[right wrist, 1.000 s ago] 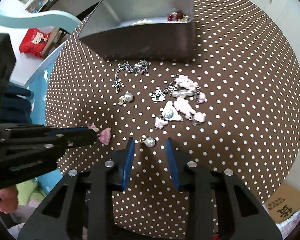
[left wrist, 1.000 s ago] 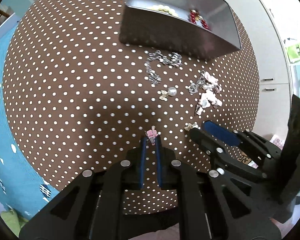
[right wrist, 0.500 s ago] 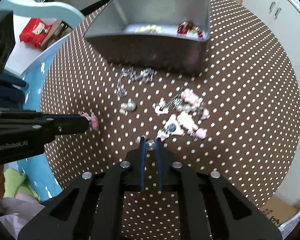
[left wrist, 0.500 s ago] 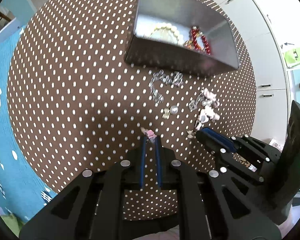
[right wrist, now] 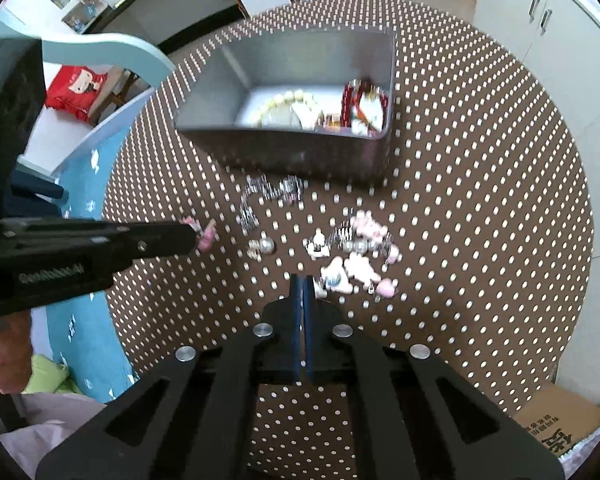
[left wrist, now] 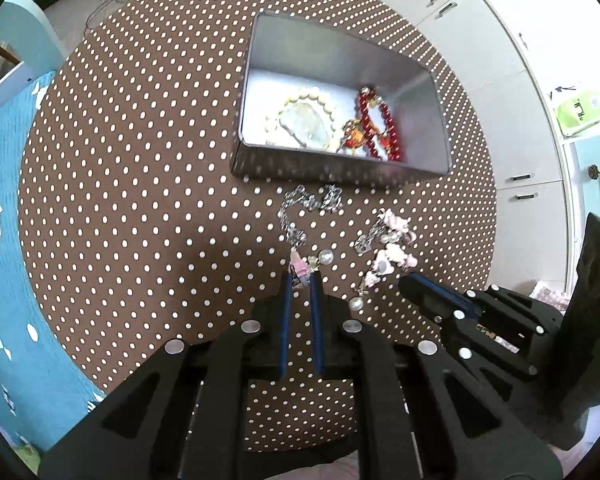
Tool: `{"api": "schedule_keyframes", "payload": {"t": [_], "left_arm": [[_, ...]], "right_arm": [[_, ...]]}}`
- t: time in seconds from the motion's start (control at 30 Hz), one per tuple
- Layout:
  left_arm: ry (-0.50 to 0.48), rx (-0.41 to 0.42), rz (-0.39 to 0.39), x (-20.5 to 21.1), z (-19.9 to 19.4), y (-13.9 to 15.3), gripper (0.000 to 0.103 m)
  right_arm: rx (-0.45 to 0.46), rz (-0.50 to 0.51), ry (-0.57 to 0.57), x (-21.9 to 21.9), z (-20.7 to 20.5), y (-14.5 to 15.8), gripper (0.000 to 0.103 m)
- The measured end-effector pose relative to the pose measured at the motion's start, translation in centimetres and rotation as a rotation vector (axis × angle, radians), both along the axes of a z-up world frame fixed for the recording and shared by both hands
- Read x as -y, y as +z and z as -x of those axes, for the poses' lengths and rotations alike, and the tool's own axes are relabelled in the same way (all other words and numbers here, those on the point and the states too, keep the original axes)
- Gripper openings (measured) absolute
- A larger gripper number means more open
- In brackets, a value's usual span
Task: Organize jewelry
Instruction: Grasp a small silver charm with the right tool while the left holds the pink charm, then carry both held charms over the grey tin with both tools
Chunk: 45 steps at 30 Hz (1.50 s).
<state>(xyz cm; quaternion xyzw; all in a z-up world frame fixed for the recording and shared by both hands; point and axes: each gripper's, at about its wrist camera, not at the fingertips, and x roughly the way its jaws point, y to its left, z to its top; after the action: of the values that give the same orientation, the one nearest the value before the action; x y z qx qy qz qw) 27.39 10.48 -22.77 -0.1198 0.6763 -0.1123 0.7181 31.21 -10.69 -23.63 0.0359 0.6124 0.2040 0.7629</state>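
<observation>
My left gripper point(left wrist: 300, 276) is shut on a small pink charm point(left wrist: 299, 266) and holds it above the dotted table; it also shows in the right wrist view point(right wrist: 206, 236). My right gripper point(right wrist: 302, 278) has its jaws together; a pearl earring point(left wrist: 356, 304) lies below its tip point(left wrist: 404, 282) in the left wrist view, and whether it is gripped is unclear. A grey metal box point(left wrist: 340, 164) holds a cream bead bracelet point(left wrist: 300, 100) and a red bead bracelet point(left wrist: 380, 124). A silver chain point(left wrist: 300, 208), another pearl earring point(left wrist: 326, 257) and pink charms point(left wrist: 388, 240) lie in front of the box.
The round table has a brown cloth with white dots point(left wrist: 140, 200). A blue mat point(left wrist: 4, 280) lies to the left, white cabinets point(left wrist: 520, 120) stand to the right. A cardboard box point(right wrist: 556, 428) sits on the floor at lower right.
Both grippers have risen and moved toward the box. The right gripper closed from open around the pearl earring. The left gripper kept the pink charm.
</observation>
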Motion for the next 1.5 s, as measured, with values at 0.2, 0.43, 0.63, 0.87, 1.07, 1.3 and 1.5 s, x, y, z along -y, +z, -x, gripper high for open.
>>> {"api": "schedule_keyframes", "payload": {"t": [0.2,0.43,0.63,0.87,1.07,1.3,1.5], "left_arm": [[0.012,-0.009,-0.009,0.1,0.6,0.5,0.008],[0.020,-0.029,-0.031,0.1,3.8,0.1,0.008],[0.006,-0.064,-0.033,0.4,4.9,-1.2,0.008],[-0.020,-0.037,-0.019,2.4,4.8,-1.4,0.008],[-0.020,0.028,0.023,3.4,3.5,1.2,0.008],[0.018,0.132,0.063,3.5,0.8,4.5,0.008],[0.040,0.170,0.073,3.6,-1.7,5.4,0.009]], "right_arm": [[-0.083,0.015,0.055,-0.9,0.2,-2.4,0.023],[-0.104,0.056,0.072,-2.3,0.2,-4.7,0.021],[-0.084,0.065,0.064,-2.3,-0.9,-5.2,0.010],[-0.070,0.001,0.008,0.9,-1.2,-2.4,0.010],[0.004,-0.141,-0.085,4.8,-3.9,2.3,0.010],[0.088,-0.155,-0.105,5.5,-7.4,5.2,0.010],[0.091,-0.137,-0.142,4.2,-8.7,4.7,0.010]]}}
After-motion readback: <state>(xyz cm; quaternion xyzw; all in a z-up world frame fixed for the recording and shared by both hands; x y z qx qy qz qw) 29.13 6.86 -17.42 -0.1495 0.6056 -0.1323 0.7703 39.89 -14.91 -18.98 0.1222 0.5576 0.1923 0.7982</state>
